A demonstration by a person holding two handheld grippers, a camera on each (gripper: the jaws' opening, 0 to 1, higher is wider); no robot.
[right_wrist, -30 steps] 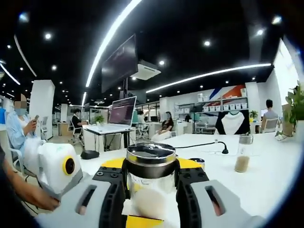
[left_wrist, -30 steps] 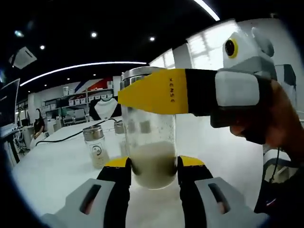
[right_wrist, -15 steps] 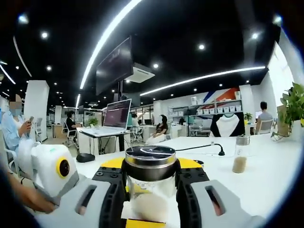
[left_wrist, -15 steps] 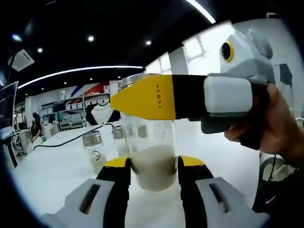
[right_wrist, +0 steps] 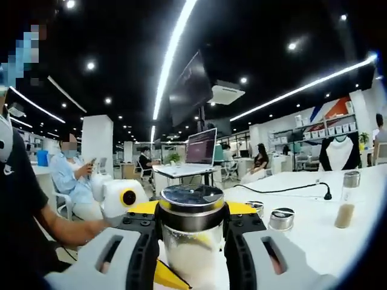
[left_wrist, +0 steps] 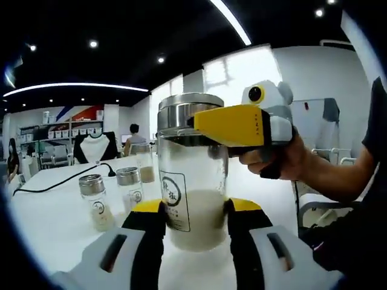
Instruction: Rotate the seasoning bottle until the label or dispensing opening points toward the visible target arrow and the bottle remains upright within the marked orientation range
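Note:
The seasoning bottle (left_wrist: 193,181) is clear glass with a steel lid and pale powder in its lower half. It stands upright on the white table (left_wrist: 54,223). Its black-printed label (left_wrist: 175,202) faces the left gripper view, slightly left of centre. My left gripper (left_wrist: 195,208) is shut on the bottle's lower body, with a yellow pad on either side. My right gripper (right_wrist: 192,212) is shut on the bottle just under the lid (right_wrist: 191,198). It reaches into the left gripper view from the right as a yellow jaw. The left gripper's white body (right_wrist: 124,196) appears beyond the bottle.
Three smaller seasoning bottles (left_wrist: 95,200) (left_wrist: 129,185) (left_wrist: 144,164) stand on the table behind the held one, beside a black cable (left_wrist: 54,181). Low jars (right_wrist: 282,219) and a tall bottle (right_wrist: 346,206) are on the right. A person's forearm (left_wrist: 329,181) holds the right gripper.
The bottle has turned between the grippers, and its label now faces the left gripper view. The right gripper has swung round to the far right side. Both views have panned.

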